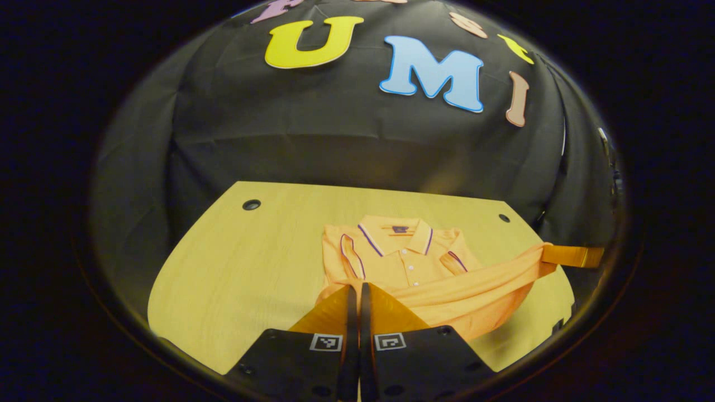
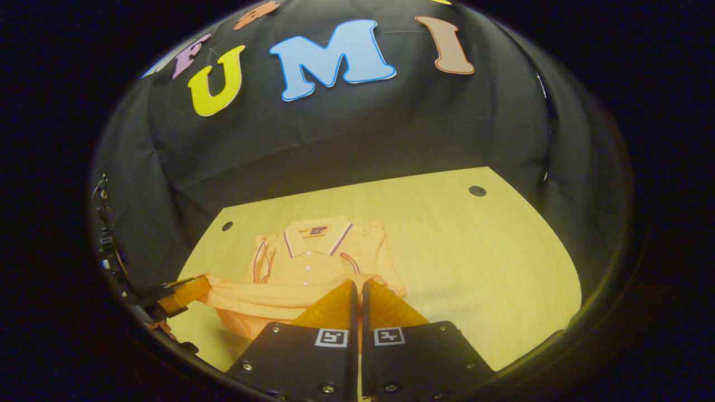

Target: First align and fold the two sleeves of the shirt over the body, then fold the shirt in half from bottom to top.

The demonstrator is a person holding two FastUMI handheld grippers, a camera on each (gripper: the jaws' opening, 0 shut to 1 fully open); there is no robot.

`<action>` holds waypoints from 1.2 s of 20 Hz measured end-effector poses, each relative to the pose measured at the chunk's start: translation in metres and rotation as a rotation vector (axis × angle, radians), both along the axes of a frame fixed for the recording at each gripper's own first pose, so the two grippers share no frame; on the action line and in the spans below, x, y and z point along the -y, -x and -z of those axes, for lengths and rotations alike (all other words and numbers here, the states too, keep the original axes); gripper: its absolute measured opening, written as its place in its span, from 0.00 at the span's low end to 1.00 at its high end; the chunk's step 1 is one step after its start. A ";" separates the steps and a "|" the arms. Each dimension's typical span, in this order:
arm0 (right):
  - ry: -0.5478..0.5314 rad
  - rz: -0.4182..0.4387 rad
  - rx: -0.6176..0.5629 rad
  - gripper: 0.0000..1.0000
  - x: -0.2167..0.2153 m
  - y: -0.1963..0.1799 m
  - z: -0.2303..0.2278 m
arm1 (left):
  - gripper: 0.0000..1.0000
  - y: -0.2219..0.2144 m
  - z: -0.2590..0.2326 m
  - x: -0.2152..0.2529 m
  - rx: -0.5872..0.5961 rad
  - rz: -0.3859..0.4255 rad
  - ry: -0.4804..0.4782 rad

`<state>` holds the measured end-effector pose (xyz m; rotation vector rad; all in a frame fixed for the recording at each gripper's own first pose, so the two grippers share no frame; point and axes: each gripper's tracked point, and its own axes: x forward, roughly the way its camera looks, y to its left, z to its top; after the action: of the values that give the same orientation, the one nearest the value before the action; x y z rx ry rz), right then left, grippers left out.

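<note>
Jaws of both grippers stand closed on the hem of the shirt [image 1: 410, 262], one at each bottom corner. The left gripper [image 1: 357, 290] holds its corner at the near edge of its own view; the right gripper [image 2: 357, 287] does the same in the right gripper view, though the pinched cloth is largely hidden behind the jaws, so the grip is judged rather than plainly seen. The shirt lies collar-away on the bench [image 1: 234, 268], both sleeves already folded over the body. The hem is raised off the bench and sags between the two grippers. The step in hand is judged to be the bottom-to-top fold. The next move calls for carrying both corners evenly toward the collar, level with each other, then lowering and releasing at the shoulders. Both grippers point forward and slightly down, side by side
</note>
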<state>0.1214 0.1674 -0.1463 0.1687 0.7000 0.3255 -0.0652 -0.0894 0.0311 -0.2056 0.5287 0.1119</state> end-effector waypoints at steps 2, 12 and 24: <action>0.019 0.010 -0.002 0.03 -0.007 -0.024 0.003 | 0.07 -0.030 0.004 -0.008 0.006 0.007 0.001; 0.043 0.051 -0.012 0.03 -0.038 -0.111 0.021 | 0.07 -0.133 0.022 -0.037 0.049 0.025 -0.024; 0.203 0.043 0.088 0.03 -0.042 -0.172 0.037 | 0.06 -0.203 0.020 -0.037 0.155 0.043 -0.144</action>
<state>0.2933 0.2092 -0.1838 -0.0239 0.6374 0.2177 0.1377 -0.0523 0.0110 -0.0610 0.3687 0.0908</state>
